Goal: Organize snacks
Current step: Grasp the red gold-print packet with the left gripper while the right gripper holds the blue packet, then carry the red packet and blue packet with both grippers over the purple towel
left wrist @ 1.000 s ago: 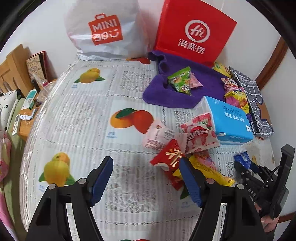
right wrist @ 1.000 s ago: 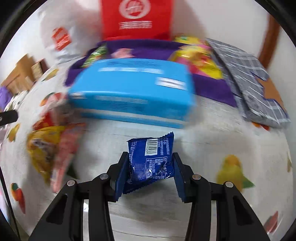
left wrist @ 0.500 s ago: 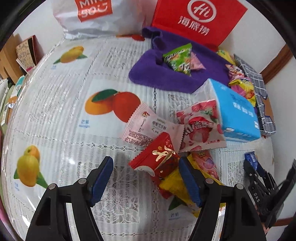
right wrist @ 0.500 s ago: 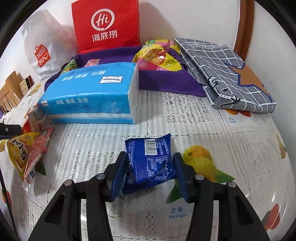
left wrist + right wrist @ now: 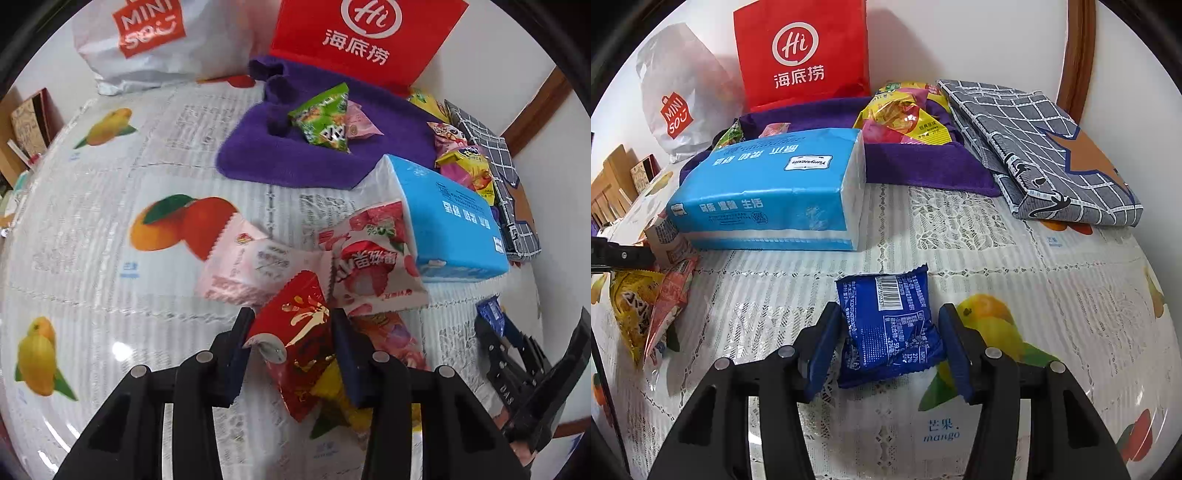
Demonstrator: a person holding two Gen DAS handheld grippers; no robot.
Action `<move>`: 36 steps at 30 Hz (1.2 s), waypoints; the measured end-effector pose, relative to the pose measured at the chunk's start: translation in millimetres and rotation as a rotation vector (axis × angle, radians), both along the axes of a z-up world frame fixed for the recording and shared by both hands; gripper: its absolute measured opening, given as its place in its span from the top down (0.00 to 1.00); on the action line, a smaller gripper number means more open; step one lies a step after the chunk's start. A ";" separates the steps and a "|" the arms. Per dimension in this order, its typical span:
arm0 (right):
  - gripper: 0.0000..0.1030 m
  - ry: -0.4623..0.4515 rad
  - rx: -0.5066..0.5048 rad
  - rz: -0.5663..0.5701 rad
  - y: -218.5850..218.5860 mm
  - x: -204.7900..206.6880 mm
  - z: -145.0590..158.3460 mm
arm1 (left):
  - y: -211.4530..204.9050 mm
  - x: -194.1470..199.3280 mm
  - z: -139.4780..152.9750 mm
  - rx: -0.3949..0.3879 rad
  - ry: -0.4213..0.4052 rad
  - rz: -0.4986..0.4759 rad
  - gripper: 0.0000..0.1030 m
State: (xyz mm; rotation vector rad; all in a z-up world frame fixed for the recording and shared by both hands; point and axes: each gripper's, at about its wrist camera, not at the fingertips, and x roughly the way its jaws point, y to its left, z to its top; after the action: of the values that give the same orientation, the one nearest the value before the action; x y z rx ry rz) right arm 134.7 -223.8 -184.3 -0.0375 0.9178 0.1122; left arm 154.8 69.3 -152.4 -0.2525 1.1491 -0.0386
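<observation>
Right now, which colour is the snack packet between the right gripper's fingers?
Dark blue with white print, the snack packet; right wrist view shows it best.

I am tilting my left gripper (image 5: 291,336) steeply down, its jaws having just been closing, and its pads are now pressing a red packet (image 5: 301,341). My right gripper (image 5: 890,341) is angling down too, its jaws having just been opening, standing clear either side of a blue packet (image 5: 890,328).
</observation>
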 end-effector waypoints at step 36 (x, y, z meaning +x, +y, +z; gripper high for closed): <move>0.54 0.009 -0.033 0.004 -10.1 -22.6 8.0 | 0.5 -48.7 -5.9 0.187 0.019 0.041 0.62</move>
State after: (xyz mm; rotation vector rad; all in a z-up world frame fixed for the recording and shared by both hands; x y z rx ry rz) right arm 112.2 -233.8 -176.3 -0.0694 0.9289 0.1015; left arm 106.1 69.8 -158.4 -0.1108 1.1578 0.1075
